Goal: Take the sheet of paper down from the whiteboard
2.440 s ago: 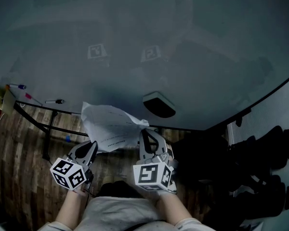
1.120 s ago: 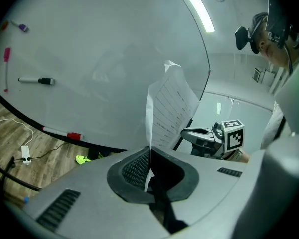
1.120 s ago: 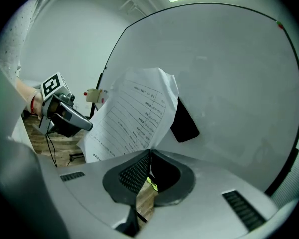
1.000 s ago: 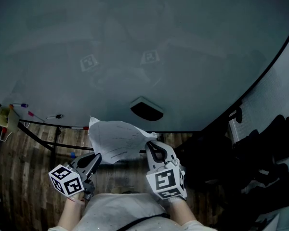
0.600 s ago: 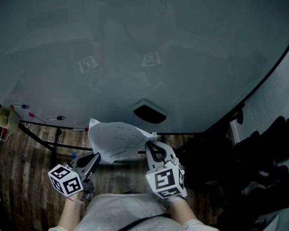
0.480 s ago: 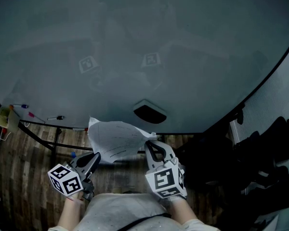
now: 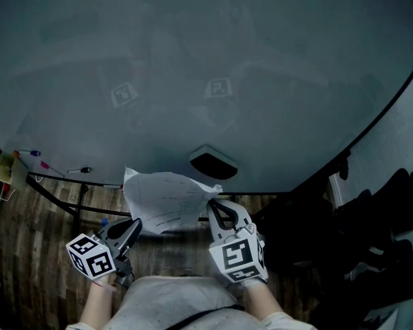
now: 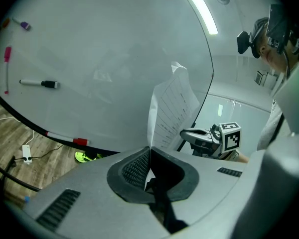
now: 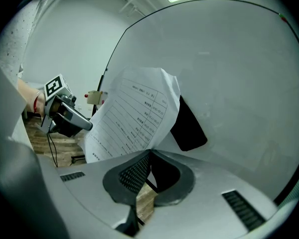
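Observation:
The white printed sheet of paper hangs free below the whiteboard, crumpled and held between both grippers. My left gripper is shut on its lower left edge; in the left gripper view the sheet rises straight out of the closed jaws. At the sheet's right corner my right gripper is also shut on it. The right gripper view shows the printed page fanning up and left from the closed jaws.
A black eraser sticks to the board just above the sheet. Markers cling to the board's lower left, beside a yellow-green object. The board's stand crosses the wooden floor. Dark bulky shapes stand at the right.
Both grippers and the sheet stay almost where they were, drifting only slightly. Both grips on the paper are unchanged.

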`<state>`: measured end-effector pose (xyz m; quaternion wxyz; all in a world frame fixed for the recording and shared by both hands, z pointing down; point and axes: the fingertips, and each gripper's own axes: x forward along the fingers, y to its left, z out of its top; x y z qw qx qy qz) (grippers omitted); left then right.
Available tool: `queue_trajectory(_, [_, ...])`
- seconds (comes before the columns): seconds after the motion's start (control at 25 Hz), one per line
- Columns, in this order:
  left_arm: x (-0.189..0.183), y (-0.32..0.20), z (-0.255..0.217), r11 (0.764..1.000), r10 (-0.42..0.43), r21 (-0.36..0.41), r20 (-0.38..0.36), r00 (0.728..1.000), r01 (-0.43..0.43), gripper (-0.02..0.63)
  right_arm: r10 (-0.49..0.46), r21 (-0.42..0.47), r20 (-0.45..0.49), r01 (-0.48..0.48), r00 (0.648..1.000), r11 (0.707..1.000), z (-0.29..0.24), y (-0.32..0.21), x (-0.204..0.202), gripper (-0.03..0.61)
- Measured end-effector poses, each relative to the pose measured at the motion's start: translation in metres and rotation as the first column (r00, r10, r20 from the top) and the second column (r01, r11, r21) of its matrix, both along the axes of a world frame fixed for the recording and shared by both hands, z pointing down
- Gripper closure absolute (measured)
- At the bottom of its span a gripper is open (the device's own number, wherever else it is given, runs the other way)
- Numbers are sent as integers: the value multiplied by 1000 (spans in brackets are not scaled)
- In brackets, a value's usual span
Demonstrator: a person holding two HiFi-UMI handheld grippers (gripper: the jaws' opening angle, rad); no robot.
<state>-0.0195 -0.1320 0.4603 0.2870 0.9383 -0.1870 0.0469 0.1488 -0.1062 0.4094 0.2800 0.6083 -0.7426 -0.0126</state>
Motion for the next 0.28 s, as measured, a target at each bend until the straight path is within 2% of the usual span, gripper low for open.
queue_trajectory(0.28, [-3, 0, 1, 999, -18, -28, 3, 1000, 18, 597, -31, -1, 4, 31, 1000, 1000, -1, -2, -2, 557])
